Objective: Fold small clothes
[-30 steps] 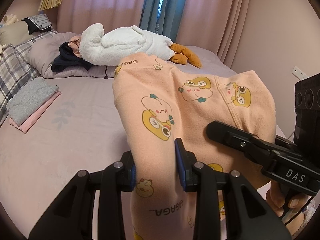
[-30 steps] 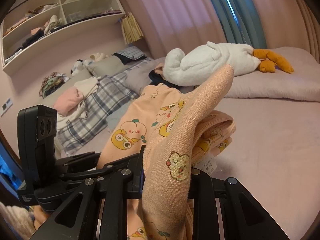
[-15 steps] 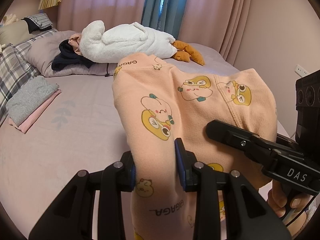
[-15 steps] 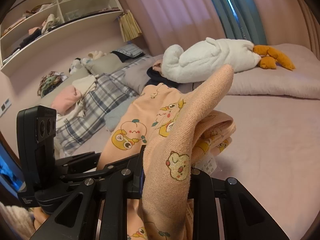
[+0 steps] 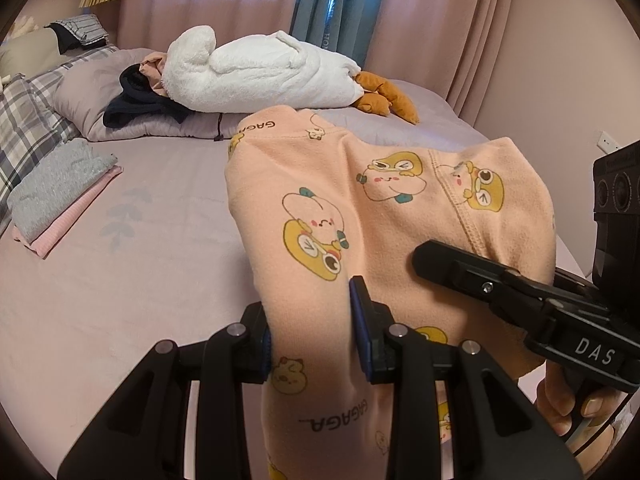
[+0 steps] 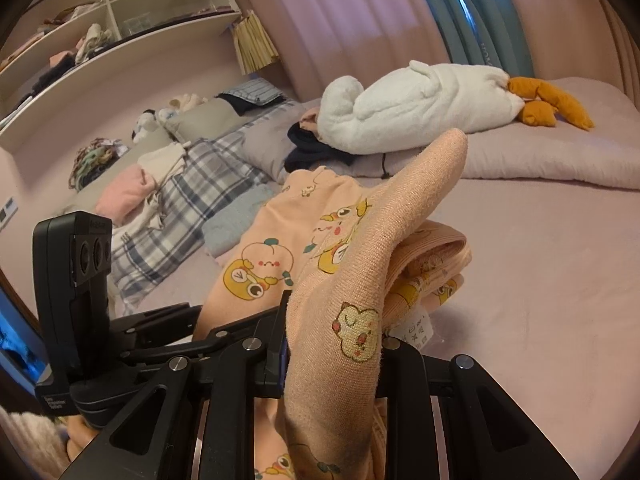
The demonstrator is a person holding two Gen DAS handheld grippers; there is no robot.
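Note:
A small peach garment (image 5: 360,216) printed with yellow cartoon animals hangs above the pink bed (image 5: 120,300), stretched between both grippers. My left gripper (image 5: 312,320) is shut on one bunched edge, and the cloth drapes down over its fingers. In the right wrist view my right gripper (image 6: 332,332) is shut on another bunched part of the peach garment (image 6: 360,264), where a white care label (image 6: 416,328) shows. The two grippers sit close side by side. A hand (image 5: 568,400) holds the right one at the lower right of the left wrist view.
A folded grey-and-pink stack (image 5: 60,196) lies at the bed's left. A white goose plush (image 5: 260,76) rests on a pillow (image 5: 88,112) at the far end, beside dark clothing. A plaid blanket (image 6: 180,208) and wall shelves (image 6: 100,40) are to the left.
Both grippers have sunk slightly toward the bed with the peach garment still clamped. The grips look the same.

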